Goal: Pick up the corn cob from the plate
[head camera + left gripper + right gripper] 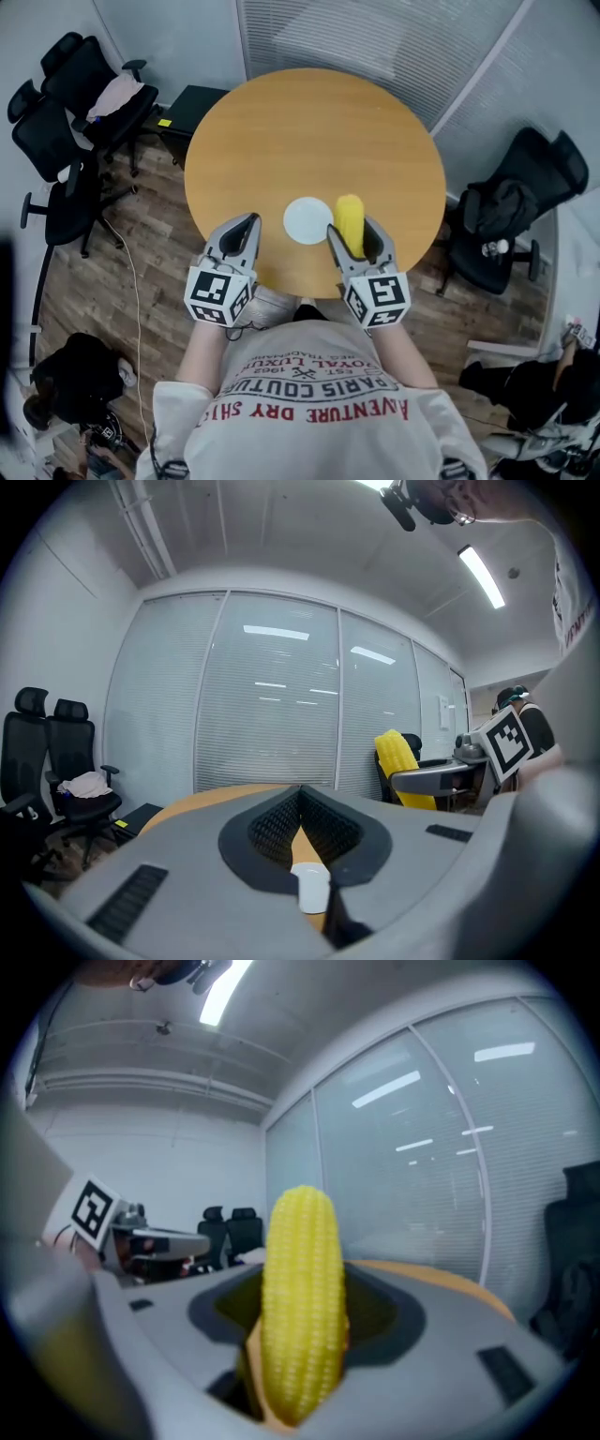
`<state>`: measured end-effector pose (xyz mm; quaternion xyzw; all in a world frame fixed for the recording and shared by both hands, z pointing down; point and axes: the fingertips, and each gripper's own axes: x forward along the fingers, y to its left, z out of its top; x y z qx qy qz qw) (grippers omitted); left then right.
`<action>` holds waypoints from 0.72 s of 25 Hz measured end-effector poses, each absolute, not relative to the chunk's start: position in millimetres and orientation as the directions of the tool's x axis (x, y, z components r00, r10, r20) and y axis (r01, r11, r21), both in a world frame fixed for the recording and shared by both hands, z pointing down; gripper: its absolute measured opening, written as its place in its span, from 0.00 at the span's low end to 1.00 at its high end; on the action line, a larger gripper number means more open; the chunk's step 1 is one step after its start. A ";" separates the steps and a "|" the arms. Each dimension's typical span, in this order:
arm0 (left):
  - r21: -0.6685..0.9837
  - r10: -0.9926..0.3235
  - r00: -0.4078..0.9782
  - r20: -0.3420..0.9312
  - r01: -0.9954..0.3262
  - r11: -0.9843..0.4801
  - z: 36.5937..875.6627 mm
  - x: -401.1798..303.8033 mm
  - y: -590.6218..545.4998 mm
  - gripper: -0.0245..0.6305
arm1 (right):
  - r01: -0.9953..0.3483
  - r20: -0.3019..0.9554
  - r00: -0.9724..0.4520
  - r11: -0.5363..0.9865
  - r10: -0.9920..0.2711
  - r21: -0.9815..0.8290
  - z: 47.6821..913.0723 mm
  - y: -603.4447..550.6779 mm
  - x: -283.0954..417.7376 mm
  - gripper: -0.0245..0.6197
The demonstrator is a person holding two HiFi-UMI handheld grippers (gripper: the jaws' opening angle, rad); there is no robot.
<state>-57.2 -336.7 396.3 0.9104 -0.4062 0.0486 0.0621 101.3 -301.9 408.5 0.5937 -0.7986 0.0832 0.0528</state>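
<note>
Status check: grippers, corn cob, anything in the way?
Right gripper shut on corn cob, held clear of plate. Left gripper shut, empty. Nothing in the way.

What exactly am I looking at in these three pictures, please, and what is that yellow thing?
There is no robot arm: a person holds a hand-held gripper in each hand. The head view comes from a camera on the person's head, looking down. The other two come from cameras riding on each gripper, looking along its jaws. On the round wooden table lies a bare white plate. The right gripper is shut on a yellow corn cob, held beside the plate. The left gripper is shut and empty.
</note>
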 end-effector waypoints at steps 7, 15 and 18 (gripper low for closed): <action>0.068 -0.752 0.648 0.120 -0.761 -0.645 389.8 -53.3 -335.0 0.09 | -0.953 0.161 -0.303 0.300 -0.939 -0.044 396.6 -296.1 95.7 0.45; 0.063 -0.777 0.616 0.127 -0.787 -0.614 387.9 -61.3 -343.7 0.09 | -0.946 0.168 -0.324 0.319 -0.931 -0.053 397.6 -302.2 91.3 0.45; 0.065 -0.780 0.612 0.127 -0.790 -0.610 387.7 -64.0 -346.2 0.09 | -0.943 0.168 -0.332 0.327 -0.928 -0.053 396.5 -305.7 87.5 0.45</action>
